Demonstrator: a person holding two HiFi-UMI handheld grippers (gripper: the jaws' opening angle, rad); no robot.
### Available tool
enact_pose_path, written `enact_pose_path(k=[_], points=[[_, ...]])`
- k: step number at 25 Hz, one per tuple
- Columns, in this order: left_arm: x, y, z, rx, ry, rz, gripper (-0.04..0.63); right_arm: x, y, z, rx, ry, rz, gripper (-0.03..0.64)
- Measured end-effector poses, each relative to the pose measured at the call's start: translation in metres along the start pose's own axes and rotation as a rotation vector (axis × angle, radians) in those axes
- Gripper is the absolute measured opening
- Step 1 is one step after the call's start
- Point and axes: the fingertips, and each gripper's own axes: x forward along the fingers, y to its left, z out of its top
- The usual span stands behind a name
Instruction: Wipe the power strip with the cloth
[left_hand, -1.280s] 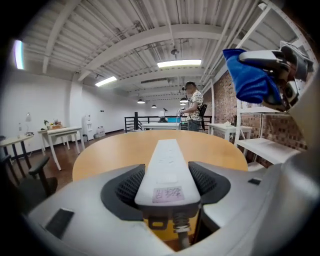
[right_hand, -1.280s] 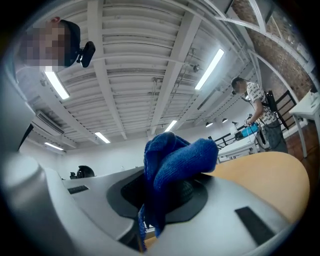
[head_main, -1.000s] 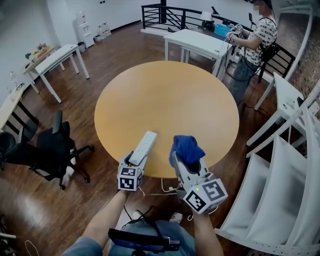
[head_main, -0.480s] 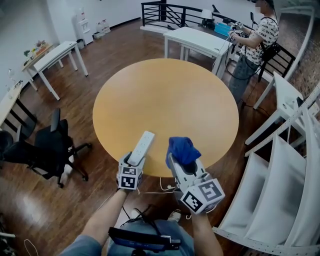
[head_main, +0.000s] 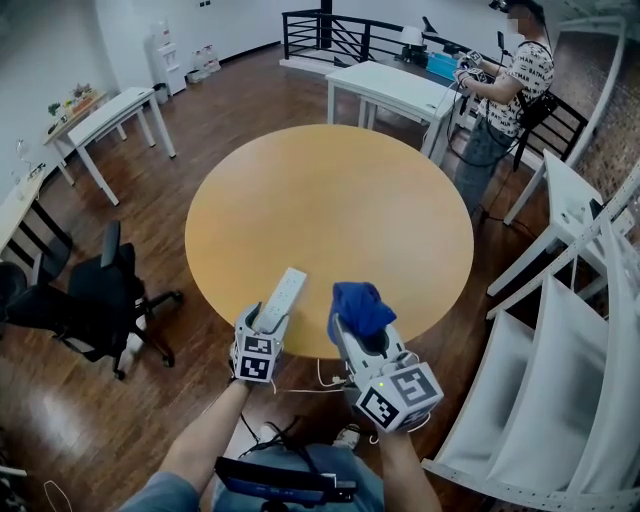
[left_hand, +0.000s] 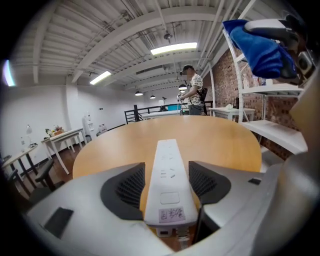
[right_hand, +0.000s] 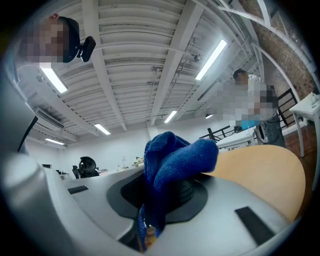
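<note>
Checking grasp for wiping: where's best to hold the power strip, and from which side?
Cord end, pinched across the narrow width, approached along its length, as the left gripper has it. The strip is a long slim bar, so the socket face stays free.

We record small shifts only. In the head view the right gripper (head_main: 360, 330) has drifted left and slightly down the frame. The cloth (head_main: 358, 305) in its jaws now sits nearer the power strip (head_main: 283, 295) than a second ago, and its loose flap has settled from a point into a rounder bunch. The left gripper (head_main: 266, 325) has eased a little left and back, carrying the power strip with it. The worktop (head_main: 330, 200) lies slightly further left in frame — the head camera has turned. The person (head_main: 505, 85) at the far desk has shifted a little to the left as well.
</note>
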Motion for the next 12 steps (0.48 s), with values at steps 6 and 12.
enact_pose_path(k=[6, 12], points=[[-0.029, 0.006, 0.065, -0.065, -0.161, -0.031, 0.261, 0.008, 0.008, 0.001, -0.010, -0.008, 0.018, 0.067], [-0.078, -0.009, 0.130, -0.091, -0.343, -0.117, 0.149, 0.021, 0.020, 0.010, -0.053, -0.033, 0.049, 0.067]])
